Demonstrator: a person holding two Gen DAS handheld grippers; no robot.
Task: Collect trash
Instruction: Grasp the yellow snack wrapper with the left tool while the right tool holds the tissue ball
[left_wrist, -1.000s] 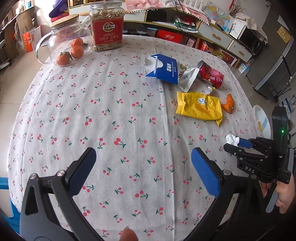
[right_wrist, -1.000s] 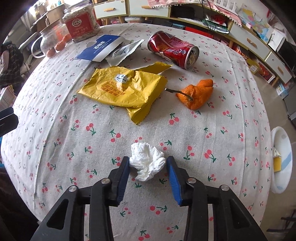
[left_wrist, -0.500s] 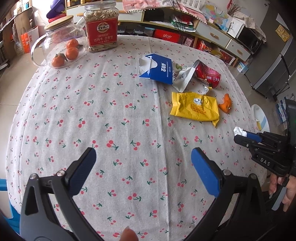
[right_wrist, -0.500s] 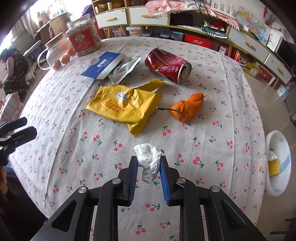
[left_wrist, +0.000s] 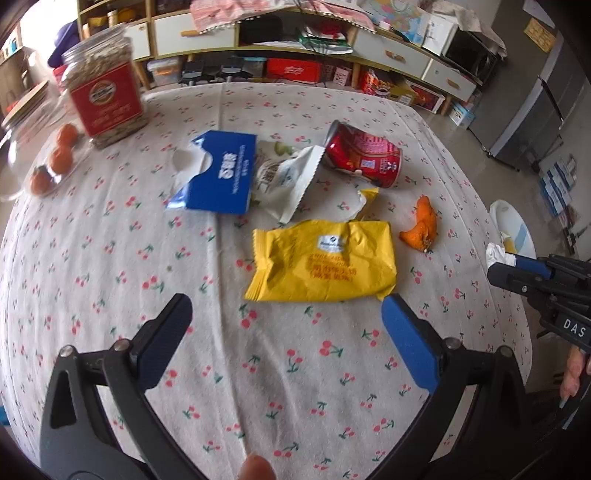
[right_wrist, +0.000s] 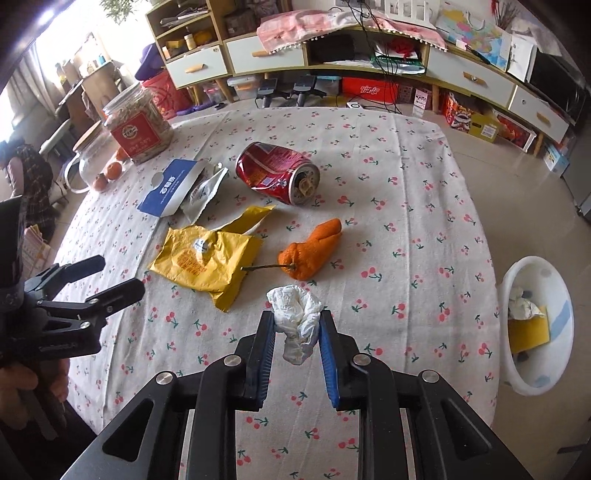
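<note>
Clamping a crumpled white tissue (right_wrist: 297, 319) between its blue pads, the right gripper (right_wrist: 296, 334) is held above the near edge of the table (right_wrist: 424, 206), clear of the cloth. The same tissue (left_wrist: 496, 253) is seen from the left camera at the right gripper's tip (left_wrist: 517, 267); "DAS" is printed in white on that gripper's body.

The left gripper (left_wrist: 284, 319) is spread wide with nothing between its pads, poised just short of the yellow wrapper (left_wrist: 321, 264). Red print and a small white-and-blue badge are carried on the wrapper; the text cannot be read.

Other trash is left on the cherry-print cloth: a dented red can (right_wrist: 277, 173) on its side, with white writing too blurred to read; a flattened blue box (left_wrist: 221, 173) with white characters, not legible; a torn white packet (left_wrist: 286, 177) partly under the box and touching the can; an orange peel (right_wrist: 310, 251) with a stem, just beside the wrapper.

A white bin (right_wrist: 535, 325) is seen on the floor off the table's right side, already holding white and yellow scraps.

A jar (right_wrist: 138, 127) with a red label and round emblem is placed at the far left corner, beside a glass jug (right_wrist: 92, 166) holding small oranges.
</note>
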